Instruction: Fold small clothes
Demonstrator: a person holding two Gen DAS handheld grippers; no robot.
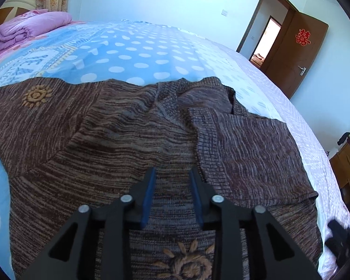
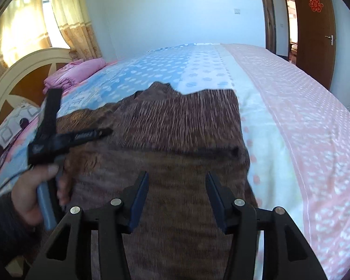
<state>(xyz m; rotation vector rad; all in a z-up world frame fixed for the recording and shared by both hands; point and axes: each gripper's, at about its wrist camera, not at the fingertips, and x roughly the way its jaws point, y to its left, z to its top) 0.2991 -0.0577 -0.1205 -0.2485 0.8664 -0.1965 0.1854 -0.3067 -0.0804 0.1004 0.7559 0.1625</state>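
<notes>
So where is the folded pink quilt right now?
The folded pink quilt lies at the head end of the bed, upper left in both wrist views, against the cream headboard and well beyond the brown knit garment.

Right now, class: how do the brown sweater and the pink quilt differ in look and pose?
The brown sweater is striped knit with sun motifs; the pink quilt is plain. The sweater lies spread, partly folded, under the grippers; the quilt sits folded into a thick bundle by the headboard. Both rest on the bed.
</notes>
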